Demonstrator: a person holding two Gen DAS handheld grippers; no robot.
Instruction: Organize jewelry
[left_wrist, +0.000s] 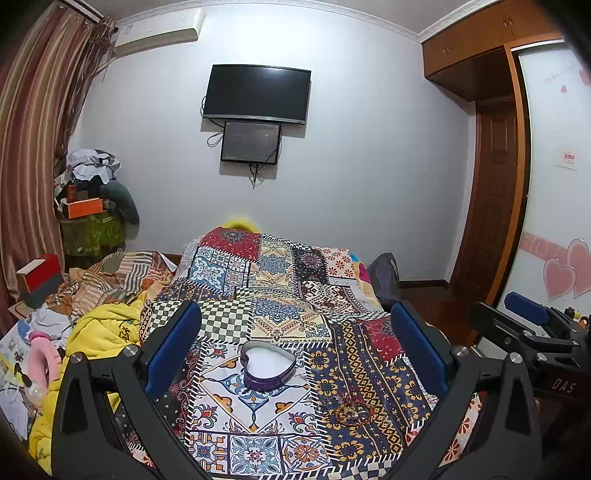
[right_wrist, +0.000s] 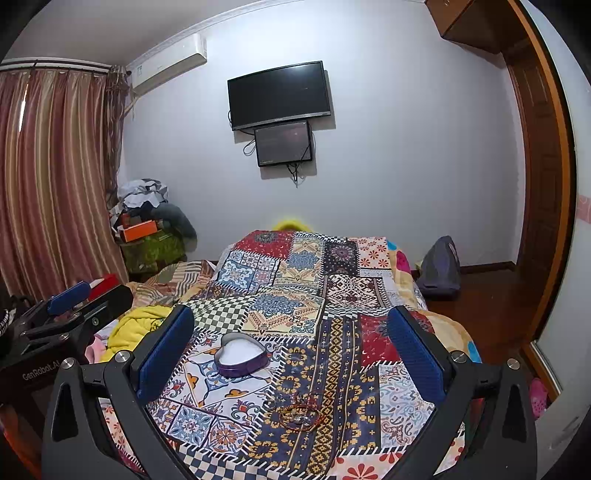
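Both grippers, left (left_wrist: 295, 354) & right (right_wrist: 291, 350), gape empty; bracelet (right_wrist: 301, 415) lies nearer right one, just right of heart tin (right_wrist: 242, 356).

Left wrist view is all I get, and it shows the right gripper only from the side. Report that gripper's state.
Observer: The right gripper is open and holds nothing.
Operator: Say where the bracelet sits for it.
Observer: The red bracelet lies on the patchwork cover, low in that camera's view between the two fingers and touching neither. It is nearer than the heart-shaped box.
Operator: Check the floor right of the bed.
Observer: What looks like a pink shoe lies on the floor there, at the frame's right edge.
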